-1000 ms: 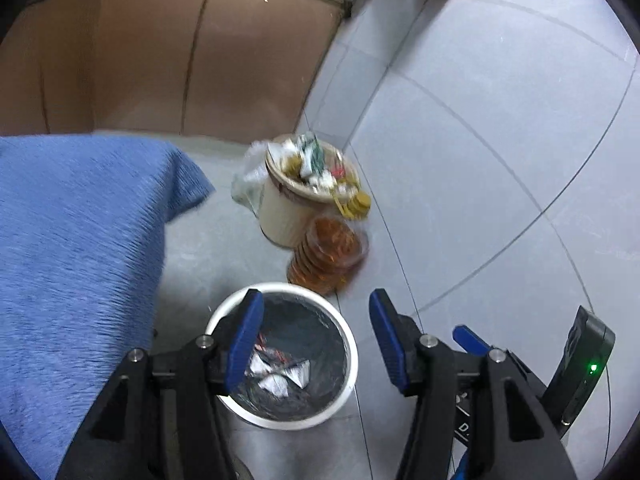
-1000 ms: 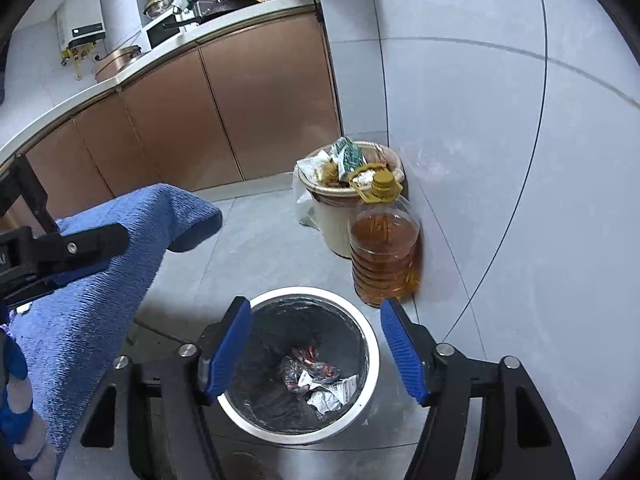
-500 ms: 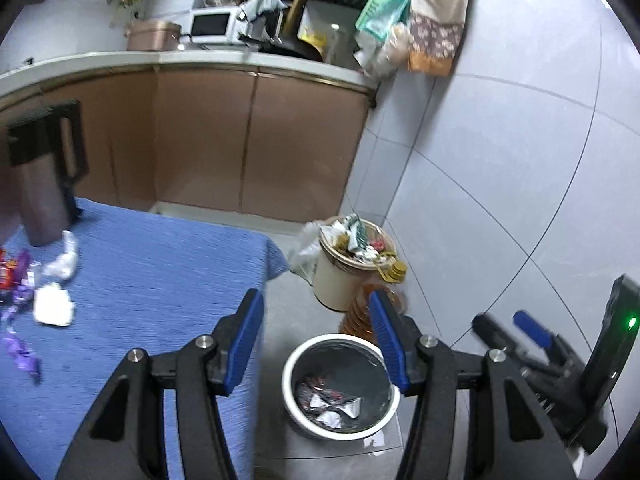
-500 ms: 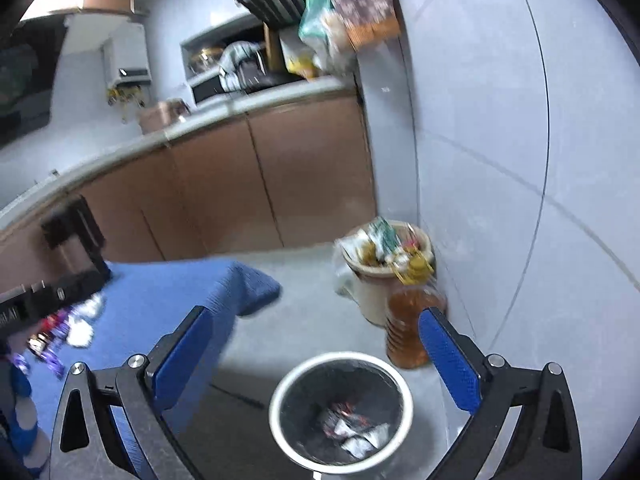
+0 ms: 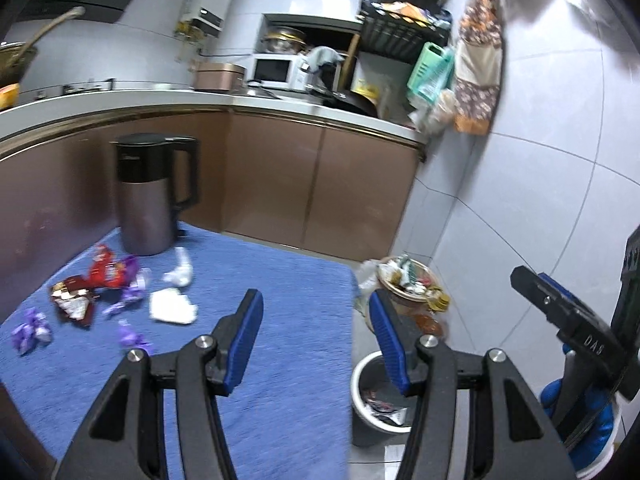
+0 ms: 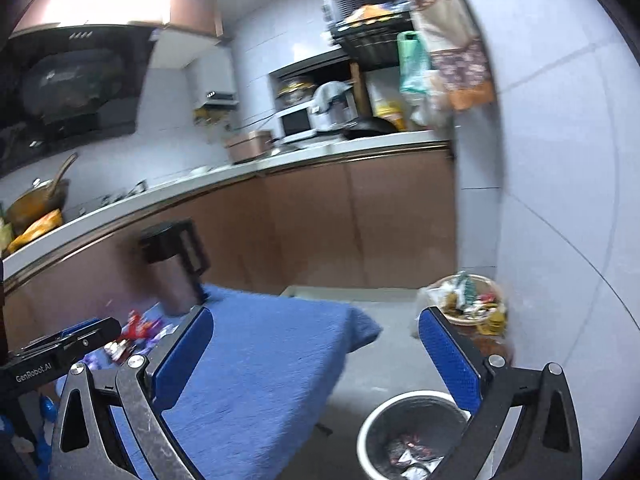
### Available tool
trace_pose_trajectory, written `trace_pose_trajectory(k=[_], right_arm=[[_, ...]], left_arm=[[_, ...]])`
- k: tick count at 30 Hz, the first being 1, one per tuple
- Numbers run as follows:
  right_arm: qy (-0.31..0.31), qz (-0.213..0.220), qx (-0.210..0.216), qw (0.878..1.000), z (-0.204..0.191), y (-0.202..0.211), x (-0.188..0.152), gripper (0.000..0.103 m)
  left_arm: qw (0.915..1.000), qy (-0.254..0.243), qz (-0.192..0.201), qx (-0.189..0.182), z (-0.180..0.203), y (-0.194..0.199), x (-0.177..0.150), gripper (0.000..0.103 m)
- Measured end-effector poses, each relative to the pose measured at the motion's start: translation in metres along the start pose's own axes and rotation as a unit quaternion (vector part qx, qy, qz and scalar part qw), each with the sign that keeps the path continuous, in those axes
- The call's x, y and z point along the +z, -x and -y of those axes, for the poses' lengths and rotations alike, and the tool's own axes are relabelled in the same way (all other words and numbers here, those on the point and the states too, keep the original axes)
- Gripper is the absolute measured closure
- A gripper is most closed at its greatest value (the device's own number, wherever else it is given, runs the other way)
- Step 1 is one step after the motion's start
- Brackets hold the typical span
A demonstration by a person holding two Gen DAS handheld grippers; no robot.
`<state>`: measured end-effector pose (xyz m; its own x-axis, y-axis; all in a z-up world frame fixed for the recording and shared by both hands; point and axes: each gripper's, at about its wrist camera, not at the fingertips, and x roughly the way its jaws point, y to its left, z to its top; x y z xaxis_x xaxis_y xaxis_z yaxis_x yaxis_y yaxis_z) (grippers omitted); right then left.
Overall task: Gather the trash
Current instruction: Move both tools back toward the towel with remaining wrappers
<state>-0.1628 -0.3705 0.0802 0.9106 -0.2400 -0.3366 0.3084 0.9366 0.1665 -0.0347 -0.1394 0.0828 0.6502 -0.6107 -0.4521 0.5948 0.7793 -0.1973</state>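
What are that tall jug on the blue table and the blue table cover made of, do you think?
The jug looks like brushed metal, dull grey with a soft sheen, topped by a black lid and handle that seem plastic. The table cover appears to be a fuzzy cloth, like towelling or fleece: its surface shows a nap and its corner droops softly.

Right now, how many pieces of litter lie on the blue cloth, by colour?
Red wrappers: 2
Purple wrappers: 3, though blur makes this one uncertain
White paper scraps: 2
Total: 7
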Motion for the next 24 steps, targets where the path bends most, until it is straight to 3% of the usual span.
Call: trace_pose_trajectory(k=[8, 16, 24], right_arm=[[0.030, -0.011, 0.039, 0.999, -0.055, -0.006, 0.012, 0.000], [0.051, -0.052, 0.097, 0.993, -0.104, -0.053, 0.019, 0.000], [0.051, -0.108, 0.189, 0.975, -0.149, -0.135, 0.021, 0.032]], left_arm=[[0.9980, 0.028, 0.011, 0.056, -0.077, 0.041, -0.016, 0.050], [0.9896, 0.066, -0.008, 0.128, -0.171, 0.050, -0.027, 0.050], [0.9845, 0.085, -0.053, 0.144, -0.230, 0.003, -0.018, 0.050]])
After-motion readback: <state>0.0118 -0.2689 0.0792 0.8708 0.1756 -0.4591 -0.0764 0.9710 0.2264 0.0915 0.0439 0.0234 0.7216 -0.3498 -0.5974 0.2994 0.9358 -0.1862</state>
